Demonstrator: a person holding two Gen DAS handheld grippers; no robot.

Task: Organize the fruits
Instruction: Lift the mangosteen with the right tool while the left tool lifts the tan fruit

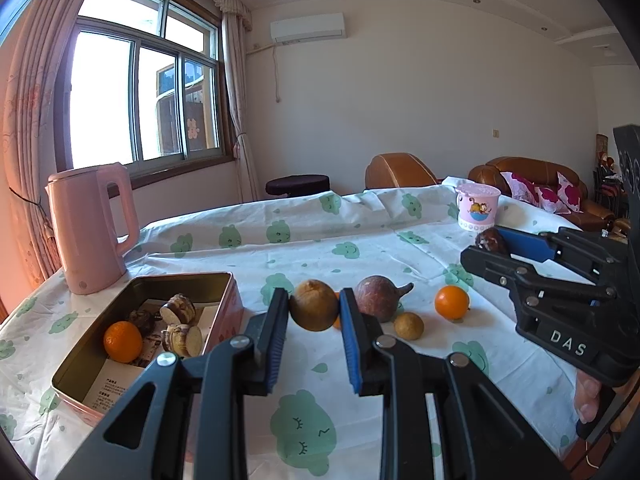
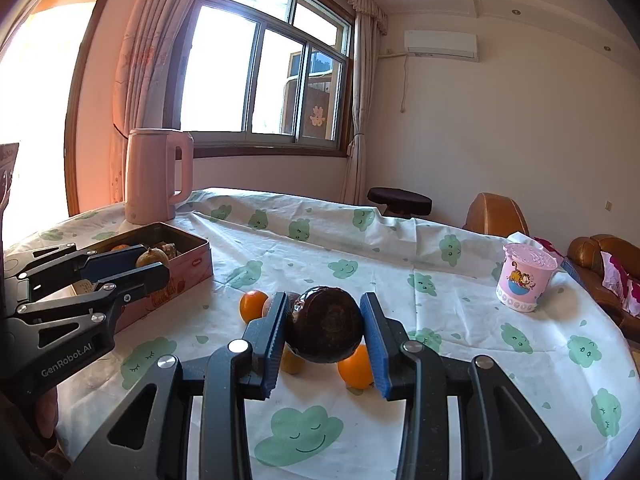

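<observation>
Both grippers loaded, left (image 1: 314, 312) pinching a brown fruit (image 1: 314, 306), right (image 2: 324, 330) a dark one (image 2: 324, 328); next, carry to tin (image 1: 100, 364) lower left.

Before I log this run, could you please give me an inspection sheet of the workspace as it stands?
Surface: table under a white cloth with green cloud prints, creased at the far side.
Job's things: tin box holding an orange and cut brown pieces; on the cloth a purple-brown fruit, another orange and a small tan fruit.
Clutter: pink kettle, pink lidded cup.
Grippers: left hand-held gripper shut on a tan round fruit; right hand-held gripper shut on a dark round fruit.
Cables: a cord hangs below the air conditioner.
Surroundings: window, curtains, brown sofa, stool.
</observation>
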